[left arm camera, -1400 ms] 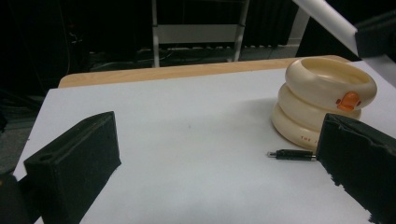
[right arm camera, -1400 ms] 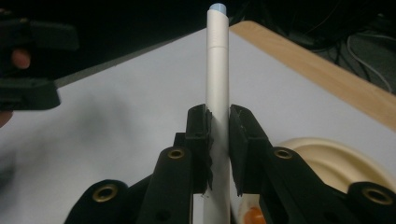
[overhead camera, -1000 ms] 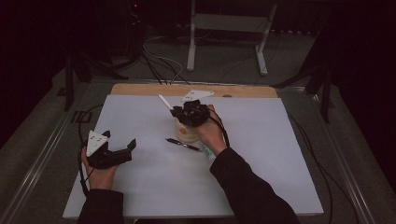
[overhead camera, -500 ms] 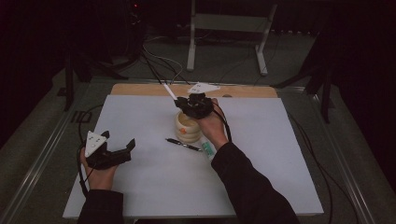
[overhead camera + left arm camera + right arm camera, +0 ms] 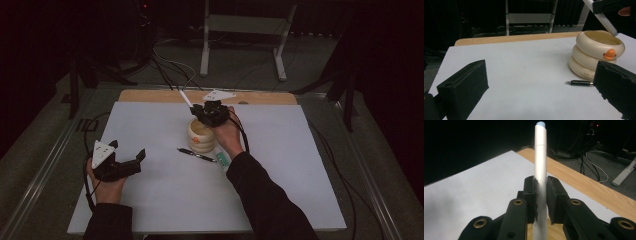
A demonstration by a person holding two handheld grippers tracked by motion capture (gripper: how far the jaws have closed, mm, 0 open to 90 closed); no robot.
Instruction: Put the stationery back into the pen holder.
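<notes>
Two grippers in play. Right gripper [image 5: 207, 111] has its jaws clamped on a white marker [image 5: 540, 170], held tilted over the cream ringed cup [image 5: 201, 135] mid-surface, its lower tip at the cup's rim. Left gripper [image 5: 131, 161] sits low at the left, jaws wide, nothing between them. Black pen [image 5: 196, 155] lies flat just beside the cup's base.

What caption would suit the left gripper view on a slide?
Open left gripper rests by a cream ringed cup and black pen while a white marker tips into the cup.
</notes>
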